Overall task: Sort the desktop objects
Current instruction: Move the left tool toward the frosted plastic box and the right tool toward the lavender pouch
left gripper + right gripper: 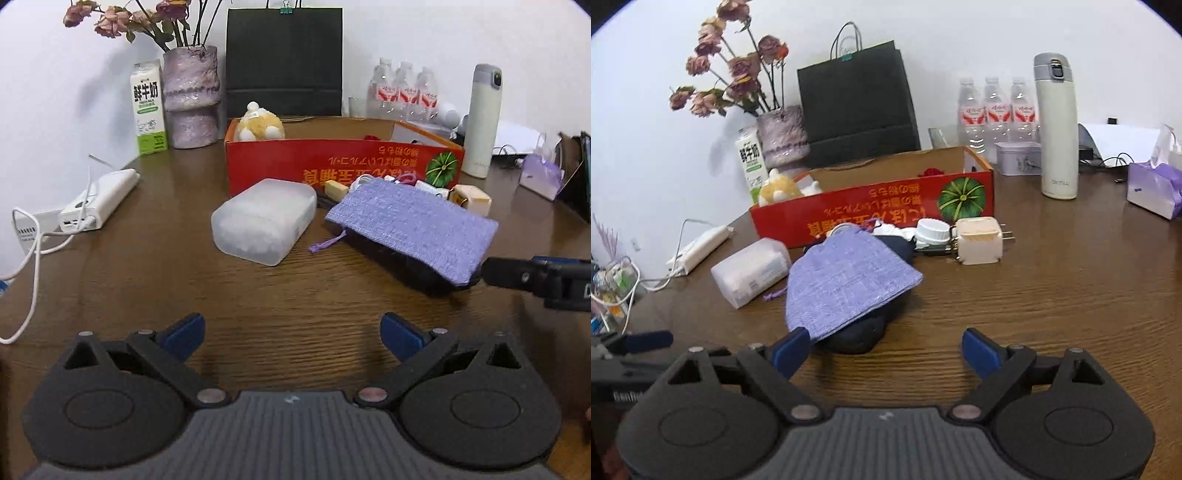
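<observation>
At the far left of the wooden table (147,266) a white power bank (99,201) lies with its white cable (35,251) trailing off the edge. Behind it a green and white milk carton (147,107) stands beside a purple vase (192,96) of dried roses. Nearer the middle, a frosted plastic case (264,219) sits flat, just in front of the red cardboard box (332,162), which holds a yellow plush toy (260,123) in its left corner. A black paper bag (283,61) leans on the wall behind.

The left gripper (291,332) hangs low over bare wood, its blue pads spread wide with nothing between them.

Right of the case, a purple woven pouch (846,280) is draped over a dark rounded object (855,334). The right gripper (886,350) is just before it, jaws apart and empty; its left pad (792,349) is close to the pouch's near edge, though I cannot tell whether it touches.

Behind the pouch lies a small clutter: a white screw cap (932,230) and a cream plug adapter (980,240). Further right stand three water bottles (993,107), a cream flask (1056,125) and a purple tissue pack (1154,188).
</observation>
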The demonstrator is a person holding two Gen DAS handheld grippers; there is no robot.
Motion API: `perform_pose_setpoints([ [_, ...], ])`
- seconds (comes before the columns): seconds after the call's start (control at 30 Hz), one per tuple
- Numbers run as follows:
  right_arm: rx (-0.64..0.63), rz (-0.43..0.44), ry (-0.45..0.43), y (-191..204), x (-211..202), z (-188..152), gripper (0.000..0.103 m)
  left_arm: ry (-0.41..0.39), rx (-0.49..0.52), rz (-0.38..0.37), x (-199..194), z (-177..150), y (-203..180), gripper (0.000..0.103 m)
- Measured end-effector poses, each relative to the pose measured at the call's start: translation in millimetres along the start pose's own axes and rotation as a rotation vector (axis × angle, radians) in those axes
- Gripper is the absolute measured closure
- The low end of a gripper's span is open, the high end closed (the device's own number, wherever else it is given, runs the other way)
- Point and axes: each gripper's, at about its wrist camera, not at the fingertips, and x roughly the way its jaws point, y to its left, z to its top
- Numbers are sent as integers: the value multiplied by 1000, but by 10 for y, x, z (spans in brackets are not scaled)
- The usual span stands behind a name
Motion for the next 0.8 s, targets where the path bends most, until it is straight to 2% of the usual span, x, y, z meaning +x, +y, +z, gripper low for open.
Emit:
perform_pose_setpoints([
  [0.2, 3, -5, 10, 15, 23, -30, 14, -1, -13, -18, -4, -1, 32, 0],
  [0.27, 6, -2, 28, 10, 63, 14, 14, -58, -24, -51, 28, 86, 103, 0],
  [0.33, 6, -1, 12, 3, 103, 87, 14, -90, -13, 3, 123, 252, 144, 0],
  [0.37, -5, 4, 3, 24, 131, 143, 14, -86, -9, 4, 207, 360, 173, 0],
  [0.47, -106, 6, -5, 158, 319, 344, 15, -65, -29, -58, 521, 627, 252, 0],
  [0.57, -175, -9, 45, 259, 599, 472, 19, -6, -11, -45, 820, 751, 254, 0],
  [0.6, -175, -5, 66, 262, 675, 492, 30, 18, -5, -50, 884, 764, 255, 0],
  [0.63, -162, 24, 97, 259, 740, 512, 35, 24, -3, -61, 906, 764, 264, 6],
  [0.67, -145, 44, 108, 249, 759, 524, 41, 13, -7, -75, 894, 750, 261, 22],
  [0.73, -166, 17, 88, 292, 696, 521, 54, -3, -8, -84, 827, 705, 276, 32],
  [0.8, -201, -6, 65, 349, 566, 519, 99, 18, -15, -75, 751, 693, 267, 33],
])
